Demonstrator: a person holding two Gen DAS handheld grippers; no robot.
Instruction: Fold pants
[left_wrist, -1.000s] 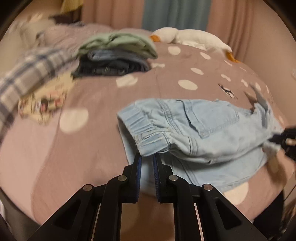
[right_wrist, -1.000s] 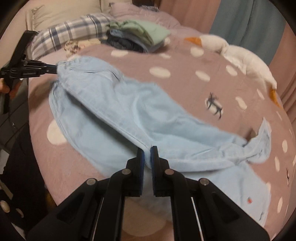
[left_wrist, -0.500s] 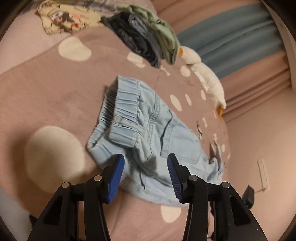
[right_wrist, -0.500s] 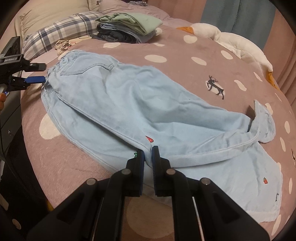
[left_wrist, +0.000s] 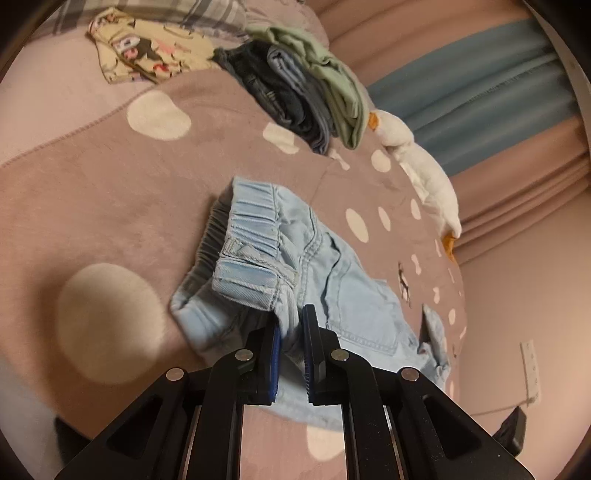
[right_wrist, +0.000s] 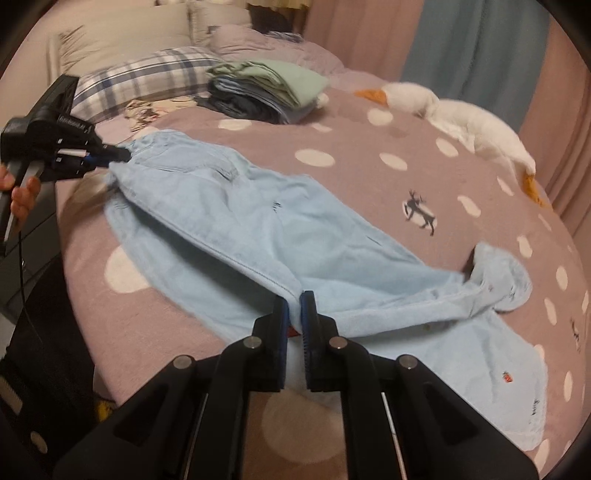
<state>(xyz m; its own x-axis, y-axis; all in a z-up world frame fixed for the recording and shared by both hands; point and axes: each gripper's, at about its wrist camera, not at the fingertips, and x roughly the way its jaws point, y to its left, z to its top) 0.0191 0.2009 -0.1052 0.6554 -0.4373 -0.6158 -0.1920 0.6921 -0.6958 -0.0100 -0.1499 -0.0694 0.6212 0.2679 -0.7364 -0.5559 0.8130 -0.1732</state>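
The pale blue denim pants (right_wrist: 280, 236) lie half-folded lengthwise across the dotted mauve bedspread (right_wrist: 369, 177), left gripper (left_wrist: 291, 325) clamped on the waistband at 9 o'clock and right gripper (right_wrist: 294, 308) pinching the folded edge at 6 o'clock, so both should draw apart evenly, keeping the fabric taut.

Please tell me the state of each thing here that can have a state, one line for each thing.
Light blue pants: spread on the bed, legs crossed, not yet folded.
Left claw: shut on the waistband.
Right claw: shut on a leg seam.
Stack of clothes: folded, piled.
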